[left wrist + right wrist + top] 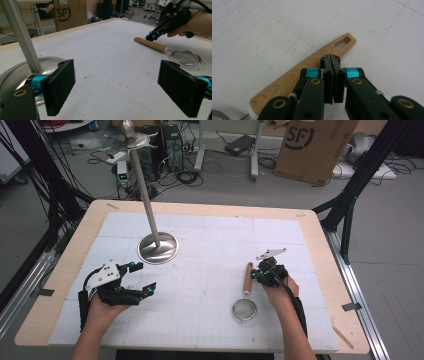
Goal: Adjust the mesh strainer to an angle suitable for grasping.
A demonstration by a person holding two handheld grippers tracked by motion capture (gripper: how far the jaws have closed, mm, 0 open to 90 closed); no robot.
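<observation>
A strainer [245, 302] with a wooden handle [247, 277] is laid on a white mat [200, 270] at about four o'clock from the table's middle, its mesh bowl [244, 310] toward the person. The right gripper [261, 271] is held just above the handle, jaws pressed together on nothing. The left gripper [136, 279] is held at eight o'clock, jaws spread wide and empty. A steel stand [158, 247] is seen at eleven o'clock. The strainer is judged light and stiff, the mesh easily dented; the handle's middle is judged the best hold.
</observation>
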